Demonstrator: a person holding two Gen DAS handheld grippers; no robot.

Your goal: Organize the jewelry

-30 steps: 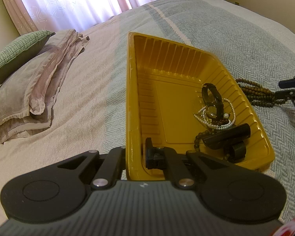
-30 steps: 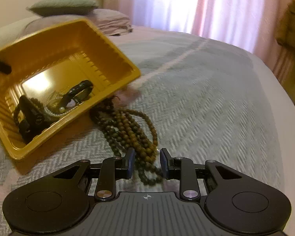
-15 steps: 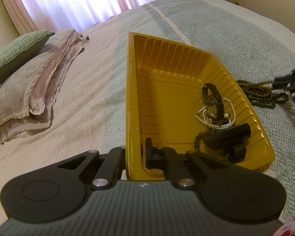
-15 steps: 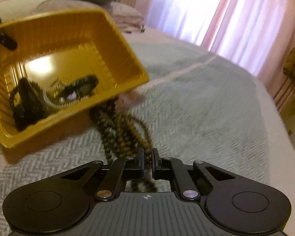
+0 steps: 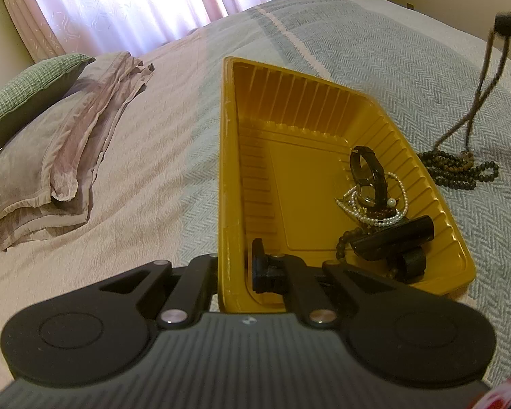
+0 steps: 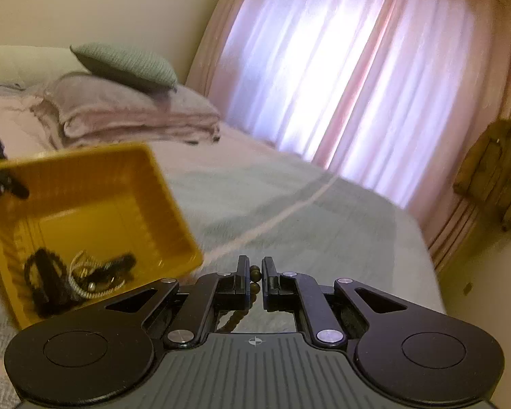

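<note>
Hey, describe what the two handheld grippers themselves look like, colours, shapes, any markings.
Both are matte black. The left gripper and right gripper each have a ribbed grey-black body with a small crosshair mark at its front edge, two rounded lobes with circular recesses, and linkage arms pinned with silver rivets that carry two flat black fingers. No cables or sleeves show.

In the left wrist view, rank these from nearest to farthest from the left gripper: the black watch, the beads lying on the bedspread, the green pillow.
From the left gripper, clamped on the yellow tray's near rim:
1. Black watch, inside the tray, right side.
2. Beads, on the bedspread beyond the tray's right wall.
3. Green pillow, far left, at the head of the bed.
</note>
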